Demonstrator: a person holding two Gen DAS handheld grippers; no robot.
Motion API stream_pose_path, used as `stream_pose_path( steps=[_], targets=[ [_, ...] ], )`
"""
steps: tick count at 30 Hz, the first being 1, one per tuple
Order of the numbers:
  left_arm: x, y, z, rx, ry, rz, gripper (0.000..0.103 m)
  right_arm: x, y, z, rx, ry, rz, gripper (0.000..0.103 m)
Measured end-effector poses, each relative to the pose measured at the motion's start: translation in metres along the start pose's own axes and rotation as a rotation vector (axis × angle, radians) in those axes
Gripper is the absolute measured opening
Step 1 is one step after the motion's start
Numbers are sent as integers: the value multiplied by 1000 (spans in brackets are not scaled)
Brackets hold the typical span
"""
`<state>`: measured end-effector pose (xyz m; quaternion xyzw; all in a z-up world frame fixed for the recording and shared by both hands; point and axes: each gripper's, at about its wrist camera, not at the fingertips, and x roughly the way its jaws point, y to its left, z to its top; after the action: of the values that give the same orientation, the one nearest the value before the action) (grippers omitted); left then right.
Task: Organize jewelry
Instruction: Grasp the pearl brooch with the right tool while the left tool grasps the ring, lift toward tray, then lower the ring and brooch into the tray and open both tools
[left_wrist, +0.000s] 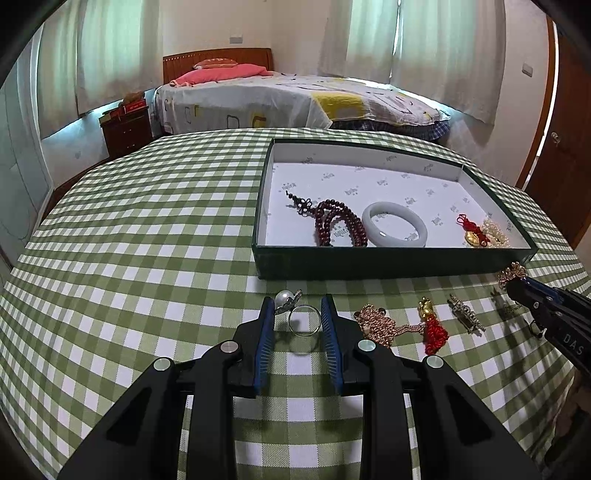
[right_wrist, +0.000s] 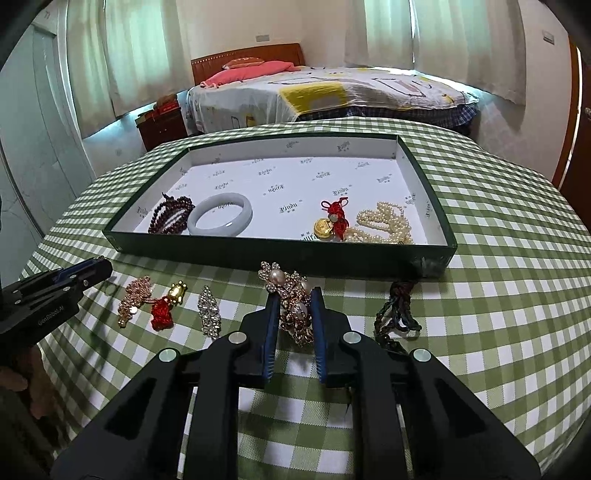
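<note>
My left gripper (left_wrist: 297, 300) is shut on a silver ring with a pearl (left_wrist: 304, 320), held just above the checked cloth. My right gripper (right_wrist: 294, 293) is shut on a gold brooch with pearls and rhinestones (right_wrist: 295, 310), near the front wall of a dark green box (right_wrist: 258, 258). The white-lined box holds a dark red bead bracelet (left_wrist: 338, 225), a white bangle (left_wrist: 394, 229), a gold charm on a red knot (right_wrist: 328, 225) and a pearl necklace (right_wrist: 384, 227). In the left wrist view the right gripper (left_wrist: 515, 286) shows at the right edge.
On the cloth in front of the box lie a rose-gold chain piece (right_wrist: 133, 299), a gold charm with a red tassel (right_wrist: 166, 306), a rhinestone clip (right_wrist: 207, 312) and a dark braided cord (right_wrist: 397, 314). The left gripper (right_wrist: 103, 266) is at the left. A bed (left_wrist: 295, 99) stands behind the table.
</note>
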<state>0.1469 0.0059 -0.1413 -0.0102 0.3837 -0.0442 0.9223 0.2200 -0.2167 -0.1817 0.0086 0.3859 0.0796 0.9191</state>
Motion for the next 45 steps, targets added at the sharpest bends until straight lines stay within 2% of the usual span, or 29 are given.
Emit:
stream_pose_path(
  steps=[11,16,23,31,34,38,45],
  targets=[
    [-24,-8,21,1,-73,-35,27,-40,1,20,-9,-100,15,17],
    [-34,-14,44,4,-131,-63,27,-51,-3,39,-7,-151,21,17],
    [-29,-19,85,-4,-188,-84,27,-49,-8,76,-20,-218,21,17],
    [-4,-25,133,5,-244,-78,27,-23,-19,127,-38,-273,0,17],
    [15,-27,150,4,-230,-77,27,-7,-29,143,-38,-268,-9,17],
    [53,-29,164,9,-173,-61,27,22,-44,156,-20,-227,-13,17],
    [117,-24,165,4,-15,-35,27,87,-66,160,-4,-77,-31,17]
  ],
)
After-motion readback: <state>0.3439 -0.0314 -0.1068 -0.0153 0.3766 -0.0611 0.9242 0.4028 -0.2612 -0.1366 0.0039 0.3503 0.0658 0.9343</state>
